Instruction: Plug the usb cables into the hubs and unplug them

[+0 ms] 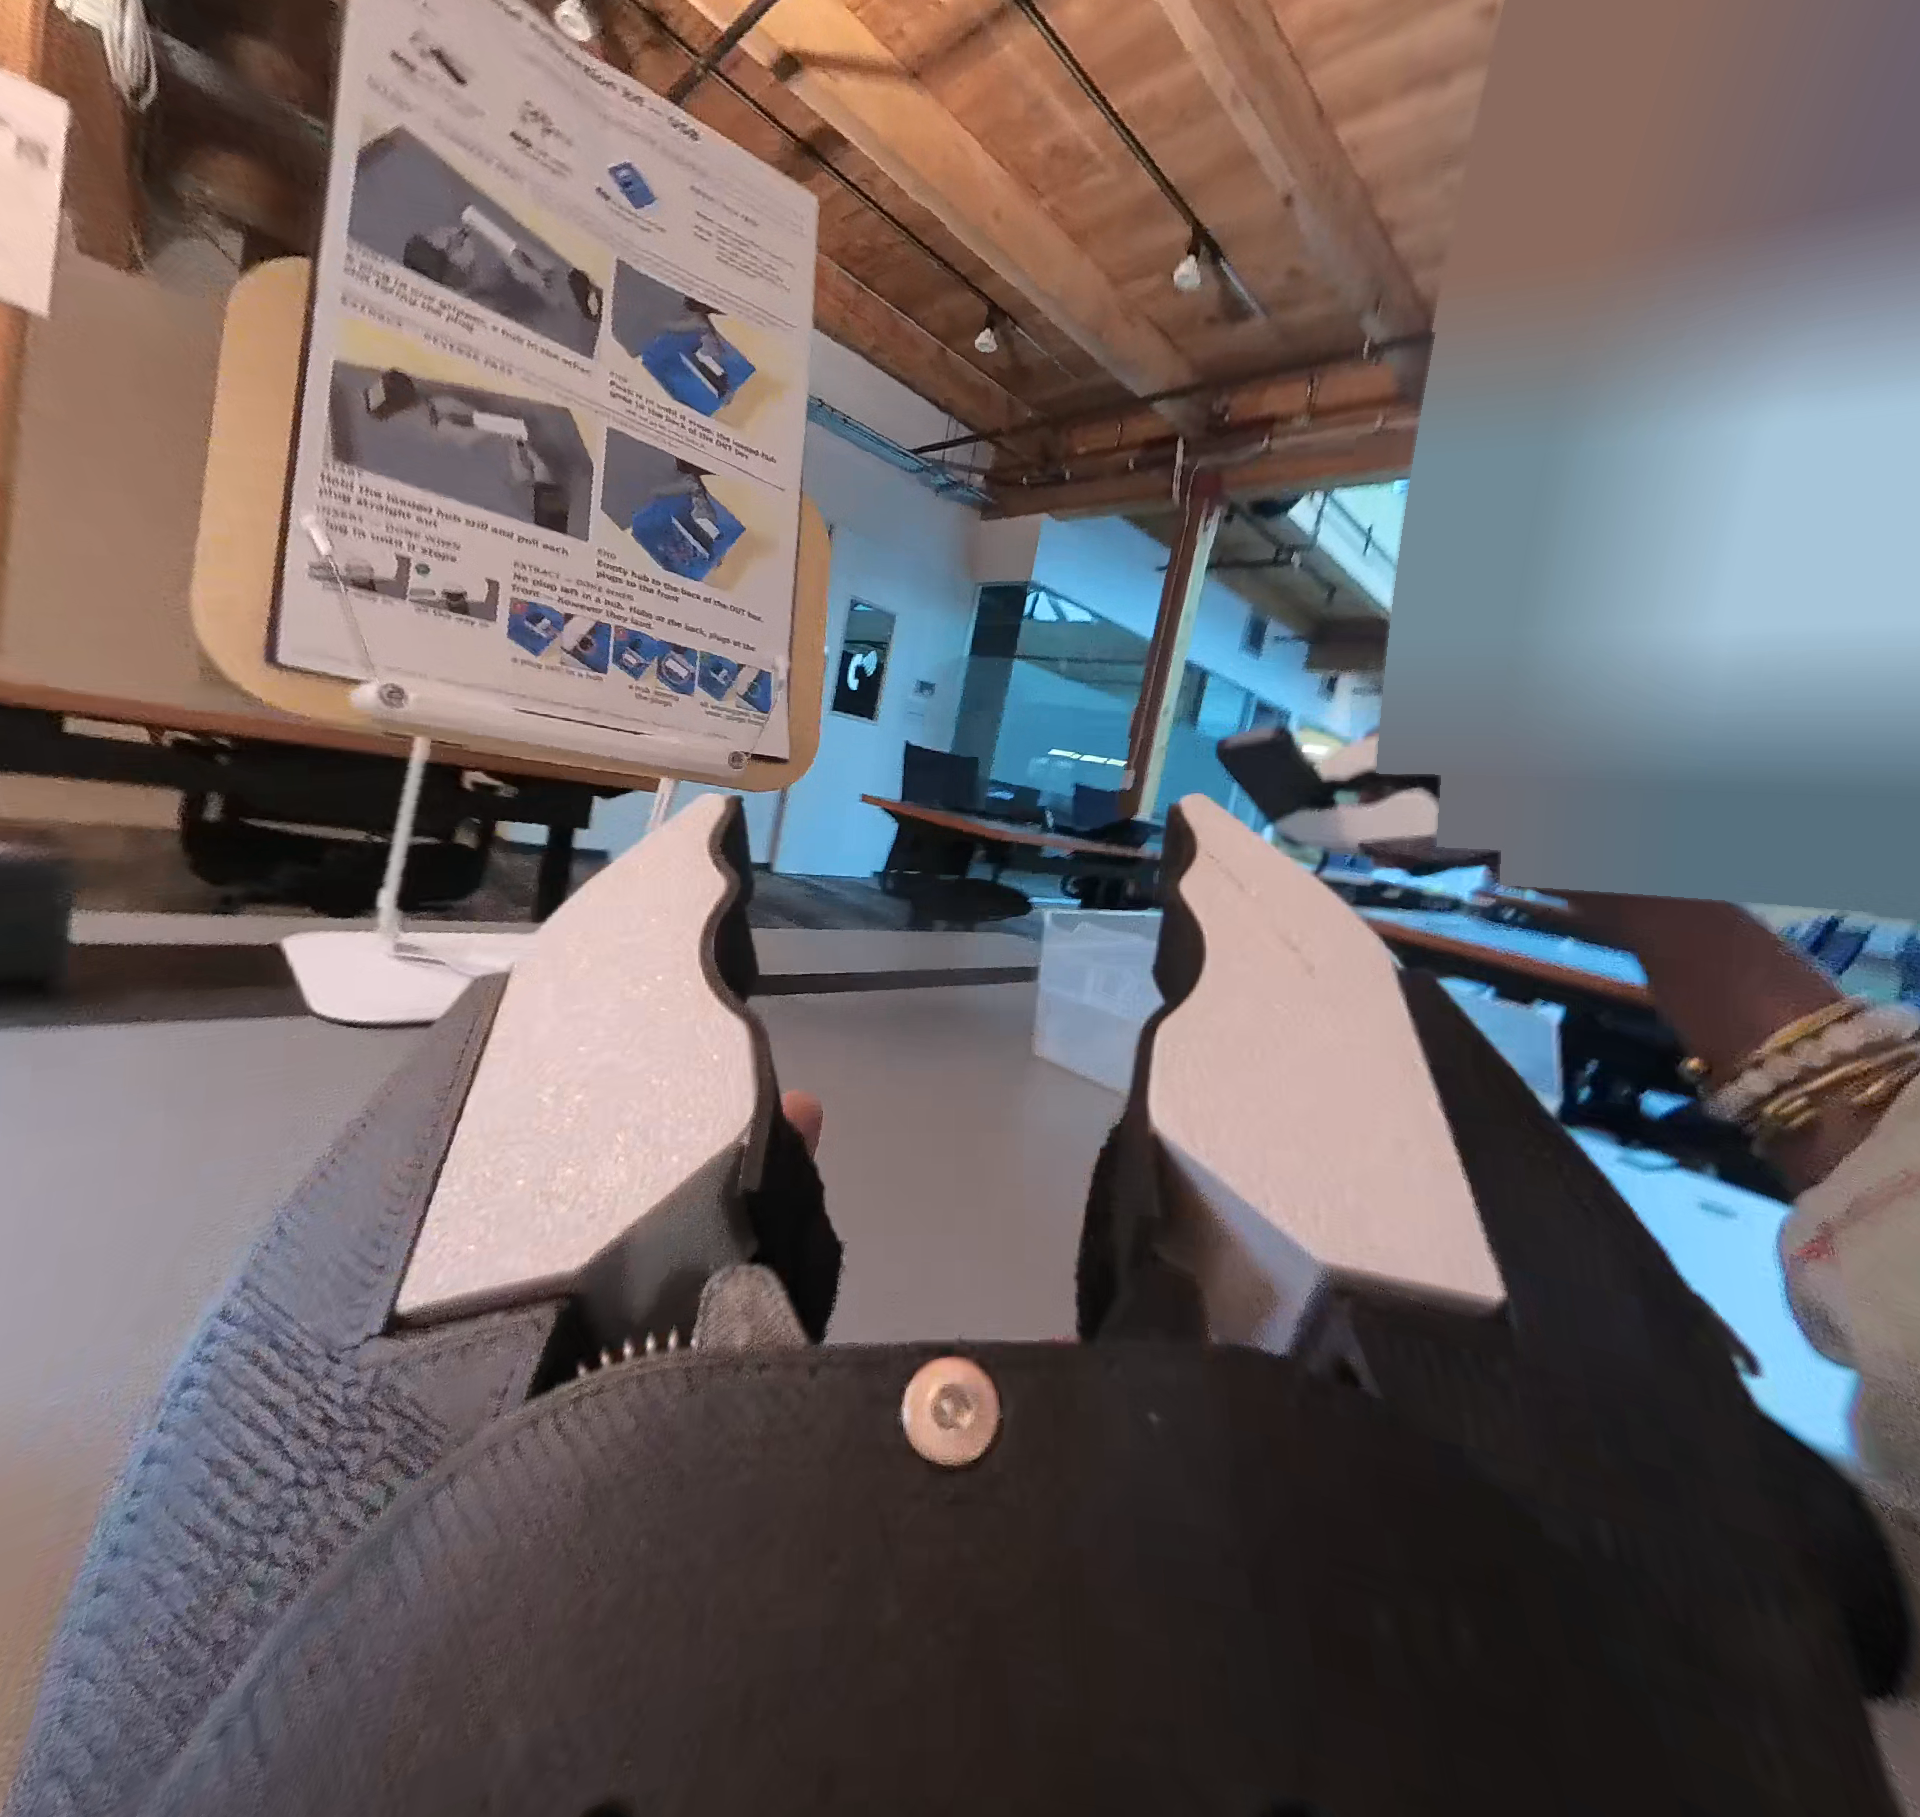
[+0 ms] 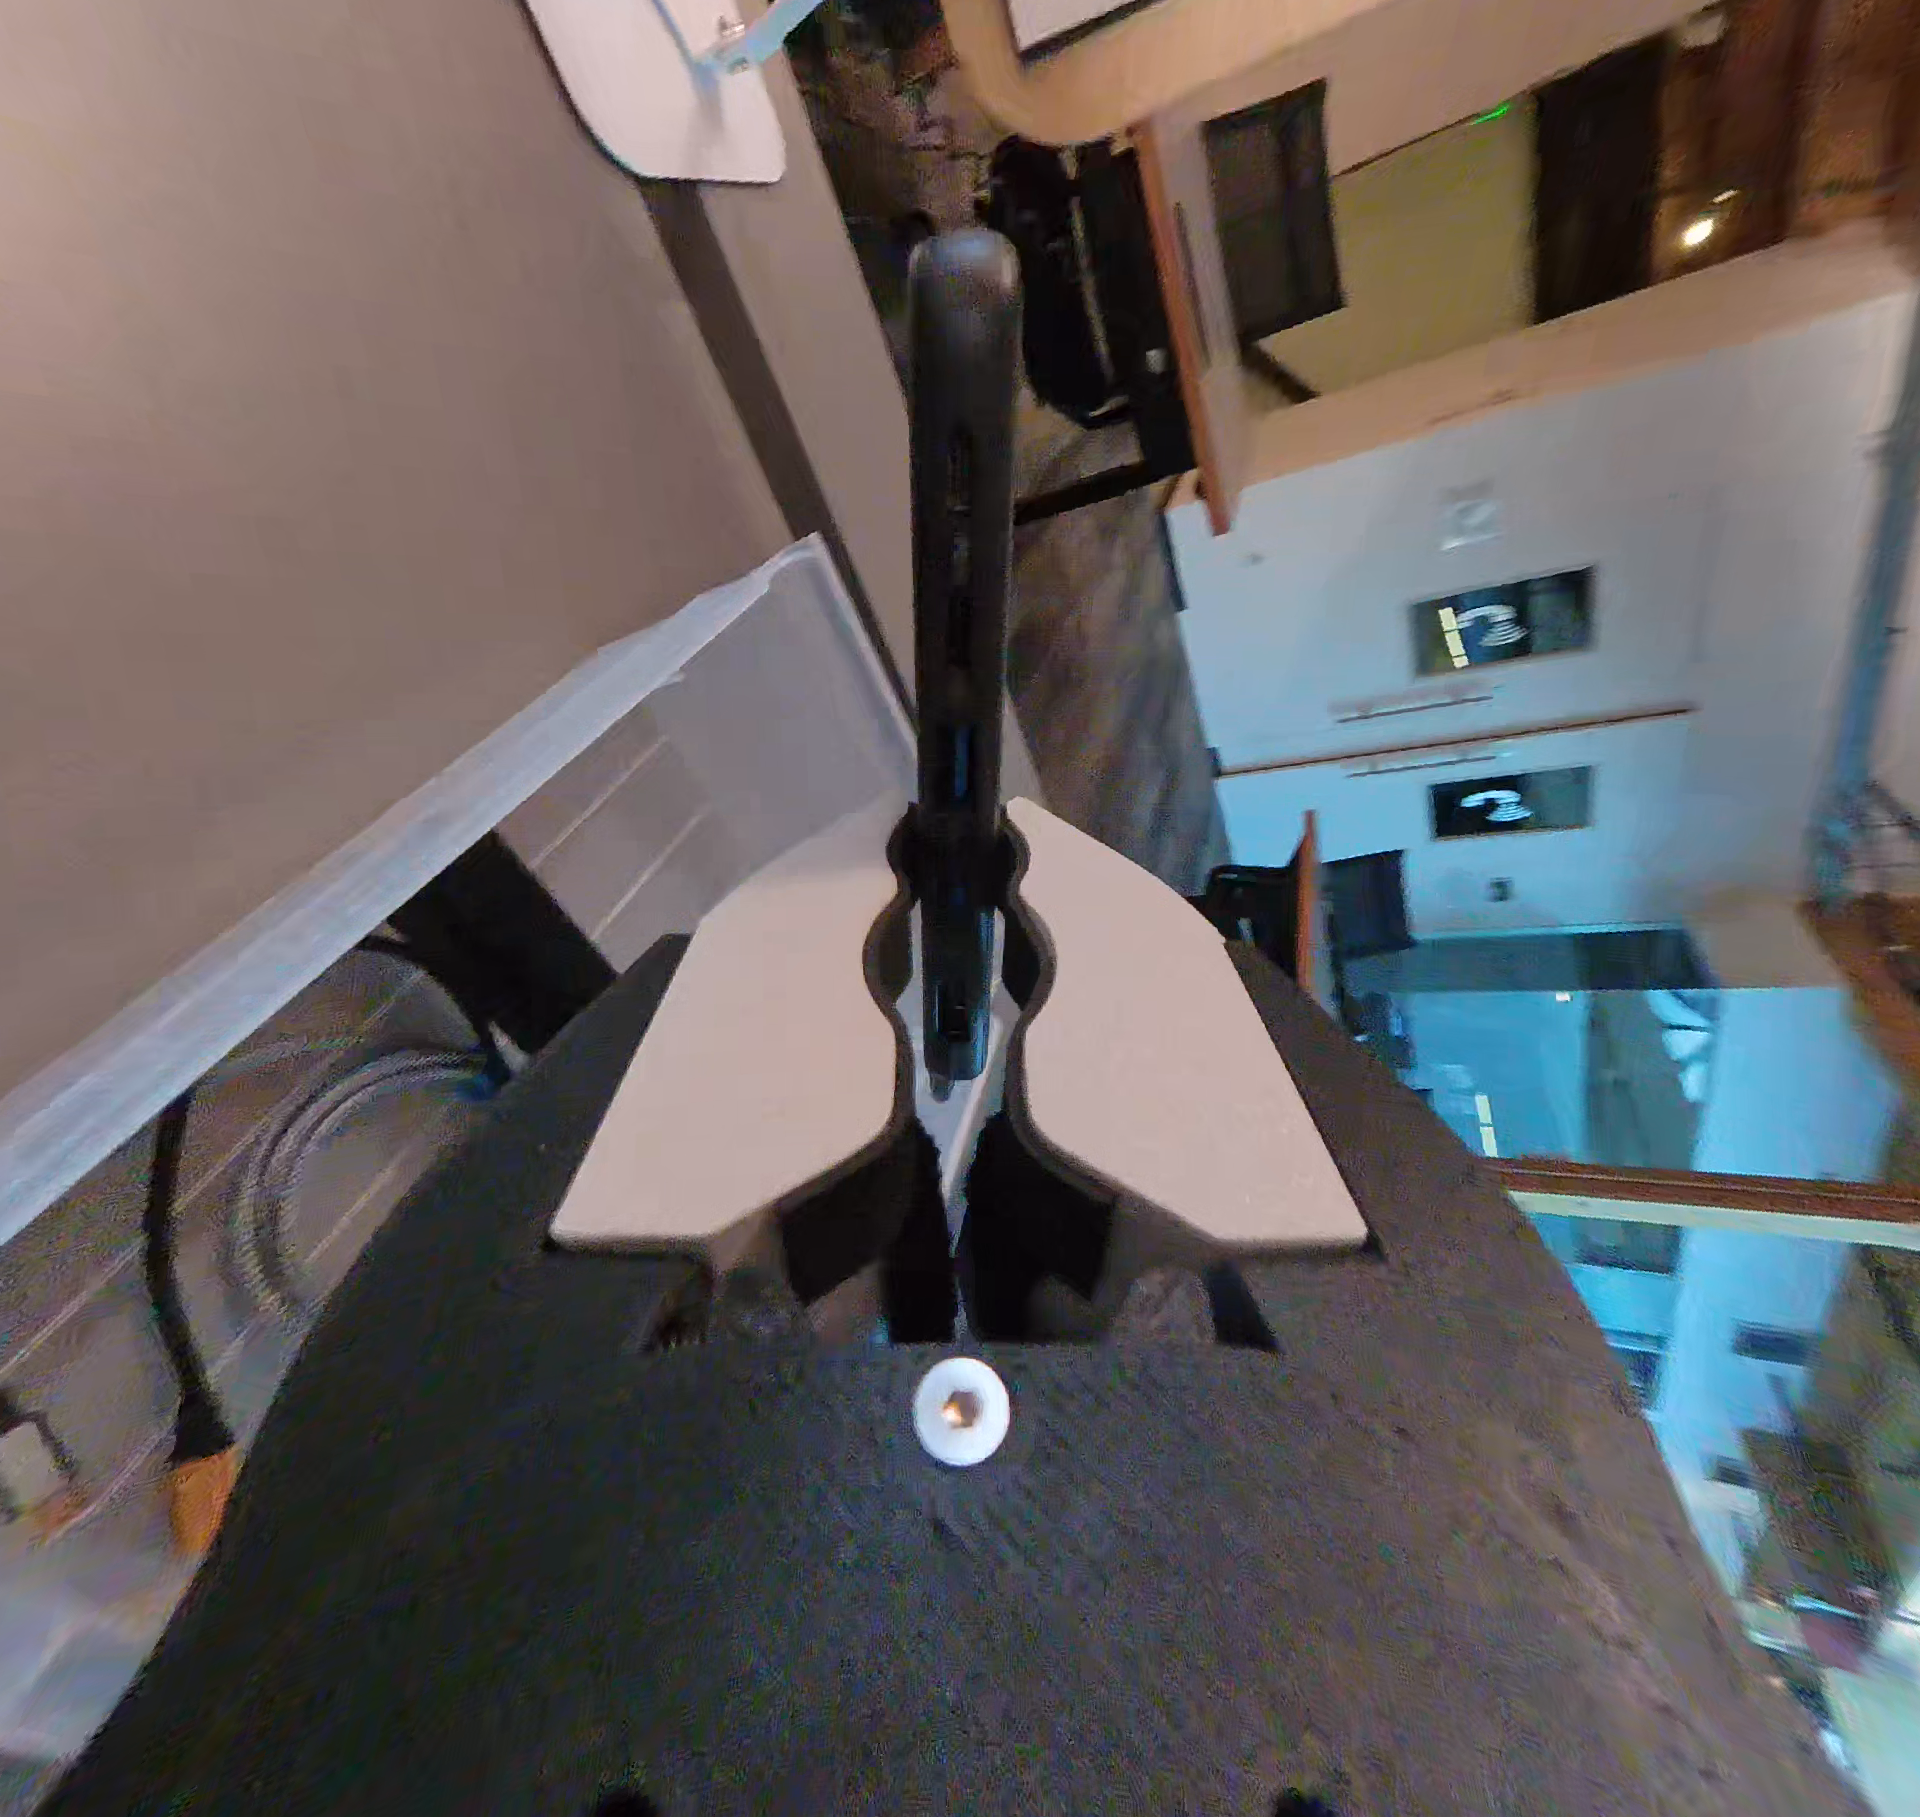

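Observation:
My right gripper (image 2: 958, 858) is shut on a long black USB hub (image 2: 961, 541), which sticks out forward between the fingers with its row of ports facing me; the view is rolled sideways. My left gripper (image 1: 951, 832) is open and empty, raised above the grey table (image 1: 208, 1144) and pointing across the room. No plug or cable is between its fingers. A coiled cable (image 2: 312, 1144) with a black lead lies in a clear plastic bin (image 2: 416, 801) at the left of the right wrist view.
An instruction sheet on a wooden board with a white stand (image 1: 551, 396) stands at the table's far left. A clear bin (image 1: 1091, 998) sits ahead on the right. A person's arm with bracelets (image 1: 1808, 1071) is at the right edge.

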A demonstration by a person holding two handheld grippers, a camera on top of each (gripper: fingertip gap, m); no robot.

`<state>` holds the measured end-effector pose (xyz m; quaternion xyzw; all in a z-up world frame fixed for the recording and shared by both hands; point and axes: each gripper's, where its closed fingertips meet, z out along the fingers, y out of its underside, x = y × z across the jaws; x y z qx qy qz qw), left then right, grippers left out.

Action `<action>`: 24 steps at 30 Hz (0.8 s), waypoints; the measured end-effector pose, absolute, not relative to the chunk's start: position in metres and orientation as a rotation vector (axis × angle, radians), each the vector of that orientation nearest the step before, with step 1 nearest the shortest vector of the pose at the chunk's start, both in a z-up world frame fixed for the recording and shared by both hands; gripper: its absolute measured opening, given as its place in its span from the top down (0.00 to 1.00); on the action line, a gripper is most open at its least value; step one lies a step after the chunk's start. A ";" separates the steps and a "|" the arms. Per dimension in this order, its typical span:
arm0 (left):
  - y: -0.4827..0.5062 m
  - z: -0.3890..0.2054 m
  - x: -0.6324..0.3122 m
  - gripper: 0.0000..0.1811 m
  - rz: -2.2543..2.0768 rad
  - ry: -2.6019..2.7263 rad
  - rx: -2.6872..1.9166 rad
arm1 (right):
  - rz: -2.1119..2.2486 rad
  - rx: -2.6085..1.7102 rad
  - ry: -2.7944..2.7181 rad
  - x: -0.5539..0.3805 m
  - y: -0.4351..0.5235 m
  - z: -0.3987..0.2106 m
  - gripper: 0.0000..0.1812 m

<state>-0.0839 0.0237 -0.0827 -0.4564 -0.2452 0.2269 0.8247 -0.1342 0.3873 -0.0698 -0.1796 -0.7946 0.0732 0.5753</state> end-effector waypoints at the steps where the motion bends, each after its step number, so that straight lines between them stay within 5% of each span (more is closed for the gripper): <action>1: 0.022 -0.083 -0.085 0.58 0.452 -0.536 -0.953 | 0.194 -0.461 -1.904 -0.132 0.394 -0.075 0.93; 18: 0.035 -0.093 -0.086 0.59 0.482 -0.506 -1.063 | -0.081 -0.408 -2.624 -0.164 0.461 -0.199 0.93; 24: 0.042 -0.097 -0.083 0.59 0.544 -0.463 -1.122 | 0.034 -0.446 -2.606 -0.168 0.453 -0.197 0.80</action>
